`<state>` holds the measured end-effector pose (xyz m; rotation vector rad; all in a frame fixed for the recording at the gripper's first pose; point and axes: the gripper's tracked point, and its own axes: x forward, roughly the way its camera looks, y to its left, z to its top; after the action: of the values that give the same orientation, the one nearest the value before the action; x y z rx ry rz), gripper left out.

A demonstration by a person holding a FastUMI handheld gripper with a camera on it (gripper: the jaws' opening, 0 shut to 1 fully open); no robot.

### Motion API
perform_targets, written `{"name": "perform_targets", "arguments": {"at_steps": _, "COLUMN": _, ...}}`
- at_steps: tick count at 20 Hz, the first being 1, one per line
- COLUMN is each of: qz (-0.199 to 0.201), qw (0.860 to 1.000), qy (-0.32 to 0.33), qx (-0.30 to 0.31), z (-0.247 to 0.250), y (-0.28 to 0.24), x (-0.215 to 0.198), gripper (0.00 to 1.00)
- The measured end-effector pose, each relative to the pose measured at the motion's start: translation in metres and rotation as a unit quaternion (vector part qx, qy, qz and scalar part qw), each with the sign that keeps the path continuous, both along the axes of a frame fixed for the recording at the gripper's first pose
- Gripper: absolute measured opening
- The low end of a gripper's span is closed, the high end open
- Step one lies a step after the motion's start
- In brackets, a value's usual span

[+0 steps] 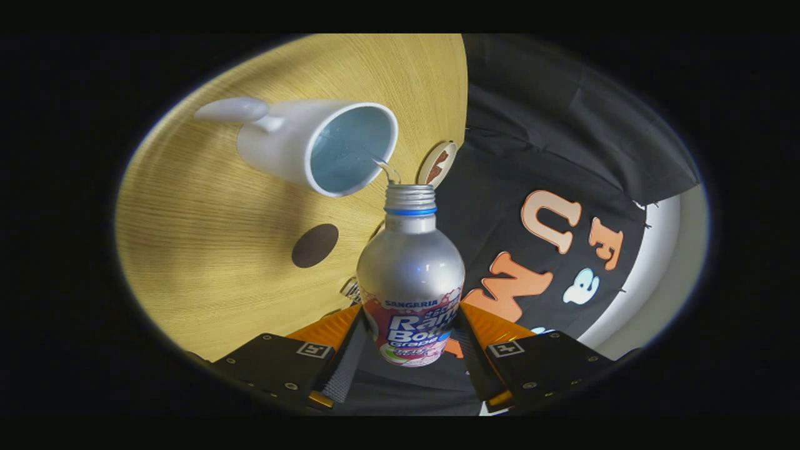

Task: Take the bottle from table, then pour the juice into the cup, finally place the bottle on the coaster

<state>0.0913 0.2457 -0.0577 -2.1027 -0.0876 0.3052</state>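
Note:
My gripper [409, 340] is shut on a silver aluminium bottle [410, 262] with a colourful label and a blue neck ring; both fingers press on its lower body. The bottle is uncapped and tilted over, its mouth just below the rim of a white cup [312, 147] with a handle. A thin clear stream [384, 167] runs from the bottle's mouth into the cup, whose inside shows pale liquid. A round coaster [437, 164] with a brown pattern lies on the wooden table beside the cup, close to the table's edge.
The wooden table [206, 225] carries a dark round spot [314, 245] between the cup and my fingers. The table's edge runs just past the coaster; beyond it hangs the booth's black cloth wall [550, 144].

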Motion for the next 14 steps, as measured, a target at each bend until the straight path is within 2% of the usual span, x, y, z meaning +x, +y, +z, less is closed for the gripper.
{"name": "perform_targets", "arguments": {"at_steps": 14, "qz": 0.006, "qw": 0.999, "qy": -0.002, "qx": -0.041, "z": -0.0013, "y": 0.0105, "x": 0.0006, "gripper": 0.76}}
